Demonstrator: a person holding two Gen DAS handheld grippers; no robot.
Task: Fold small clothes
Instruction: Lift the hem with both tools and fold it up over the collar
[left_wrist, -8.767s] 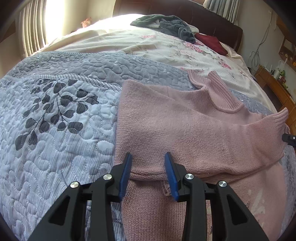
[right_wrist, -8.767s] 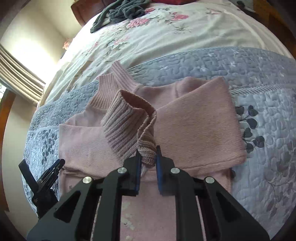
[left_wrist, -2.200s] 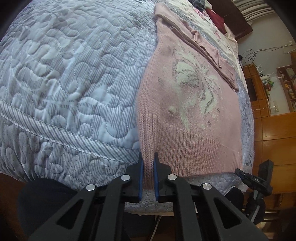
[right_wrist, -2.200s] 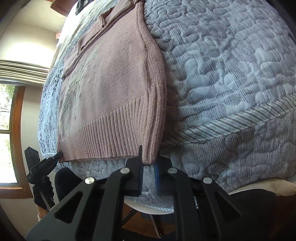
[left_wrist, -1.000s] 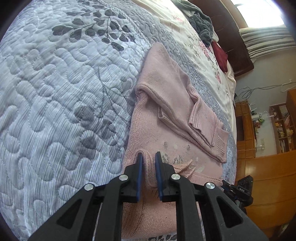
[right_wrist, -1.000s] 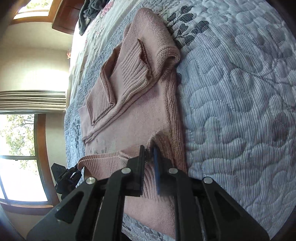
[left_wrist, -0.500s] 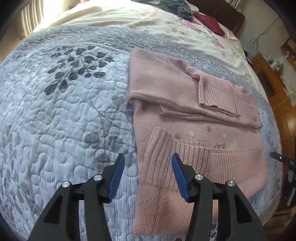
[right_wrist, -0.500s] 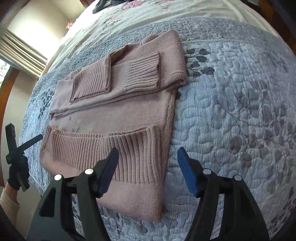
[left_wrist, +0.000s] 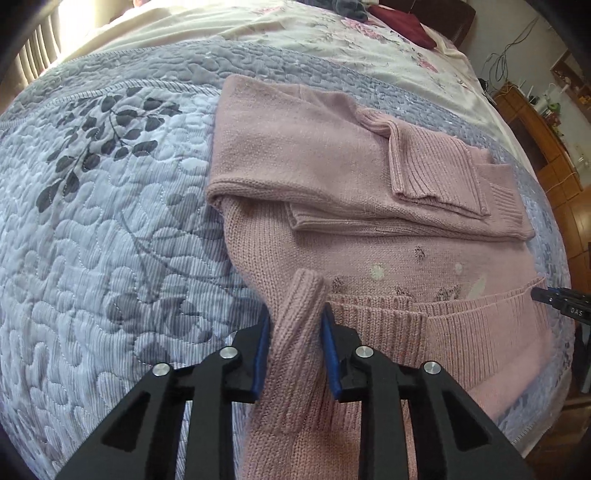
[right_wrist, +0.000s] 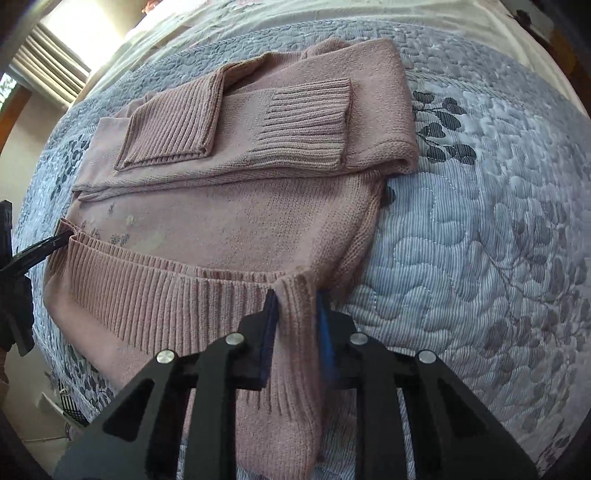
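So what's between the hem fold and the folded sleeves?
Bare sweater front, only its knitted flower pattern; nothing lies on that strip. Both wrist views show it.

A bed fills both views, covered by a grey quilt (left_wrist: 110, 229) stitched with dark leaves and a cream floral sheet (left_wrist: 332, 40) beyond. Wooden cabinets (left_wrist: 546, 147) stand at right; bright pleated curtains (right_wrist: 51, 70) hang upper left.
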